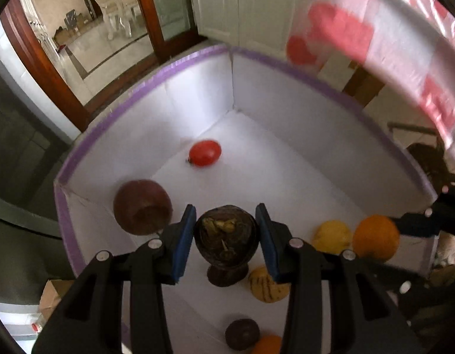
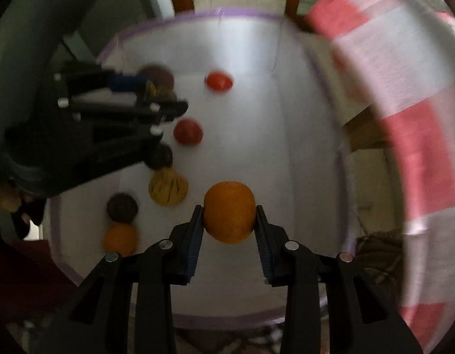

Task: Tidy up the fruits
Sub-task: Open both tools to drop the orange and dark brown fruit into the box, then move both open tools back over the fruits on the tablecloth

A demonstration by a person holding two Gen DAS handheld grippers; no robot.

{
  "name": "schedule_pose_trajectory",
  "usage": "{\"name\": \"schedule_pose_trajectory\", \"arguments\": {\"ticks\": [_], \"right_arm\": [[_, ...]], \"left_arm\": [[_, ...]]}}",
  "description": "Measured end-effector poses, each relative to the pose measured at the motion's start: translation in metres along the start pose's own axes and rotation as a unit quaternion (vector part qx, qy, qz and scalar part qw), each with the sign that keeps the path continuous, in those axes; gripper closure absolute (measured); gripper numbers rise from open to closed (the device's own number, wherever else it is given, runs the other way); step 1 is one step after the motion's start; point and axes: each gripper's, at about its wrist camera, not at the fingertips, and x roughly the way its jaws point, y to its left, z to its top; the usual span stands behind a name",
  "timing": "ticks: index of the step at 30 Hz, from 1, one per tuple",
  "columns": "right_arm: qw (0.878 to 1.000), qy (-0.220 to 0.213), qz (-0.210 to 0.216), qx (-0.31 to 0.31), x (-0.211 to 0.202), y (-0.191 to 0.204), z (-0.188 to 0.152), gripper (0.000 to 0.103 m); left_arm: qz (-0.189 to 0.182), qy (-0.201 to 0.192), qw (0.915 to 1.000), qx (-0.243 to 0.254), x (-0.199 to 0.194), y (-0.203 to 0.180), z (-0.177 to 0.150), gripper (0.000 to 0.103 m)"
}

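A white box with a purple rim (image 1: 144,88) (image 2: 341,159) holds several fruits. My left gripper (image 1: 226,237) is shut on a dark brown fruit (image 1: 226,236) and holds it above the box floor; it also shows in the right wrist view (image 2: 156,94). My right gripper (image 2: 229,221) is shut on an orange (image 2: 229,211) over the box; the orange shows in the left wrist view (image 1: 376,236). In the box lie a red tomato (image 1: 204,152) (image 2: 218,81), a dark red apple (image 1: 142,211), a yellow striped fruit (image 1: 267,284) (image 2: 167,187) and a yellow fruit (image 1: 330,234).
More fruits lie in the box: a red one (image 2: 187,132), a dark round one (image 1: 242,334) (image 2: 122,208) and another orange (image 2: 120,238). A pink and white checked cloth (image 1: 404,44) (image 2: 410,118) hangs at the right. A wooden door frame (image 1: 41,67) stands behind.
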Motion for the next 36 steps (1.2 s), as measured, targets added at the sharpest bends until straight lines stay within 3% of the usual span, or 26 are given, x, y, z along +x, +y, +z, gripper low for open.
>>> {"name": "schedule_pose_trajectory", "arguments": {"ticks": [9,11,14,27,31,34,36], "right_arm": [[0.999,0.016,0.008,-0.034,0.014,0.015,0.003,0.062],[1.0,0.01,0.006,-0.029,0.011,0.013,-0.001,0.044],[1.0,0.002,0.009,-0.021,0.006,0.011,-0.002,0.043],[0.999,-0.021,0.018,-0.017,-0.008,0.009,-0.005,0.037],[0.998,-0.049,0.036,-0.01,-0.027,0.006,-0.007,0.037],[0.994,-0.096,0.053,-0.003,-0.059,-0.001,-0.009,0.031],[0.989,-0.141,0.05,0.002,-0.091,-0.011,-0.01,0.029]], "left_arm": [[0.007,0.013,0.9999,0.009,0.008,-0.007,0.002,0.059],[0.014,0.014,0.9997,0.013,0.008,-0.01,0.001,0.044],[0.016,0.007,0.9997,0.016,0.003,-0.011,0.0,0.032],[0.038,0.011,0.9986,0.035,-0.006,-0.018,0.003,0.029],[0.055,0.006,0.9977,0.04,-0.019,-0.018,0.012,0.029],[0.071,-0.013,0.9968,0.034,-0.037,-0.016,0.027,0.029],[0.096,-0.035,0.9944,0.028,-0.053,-0.016,0.043,0.02]]}}
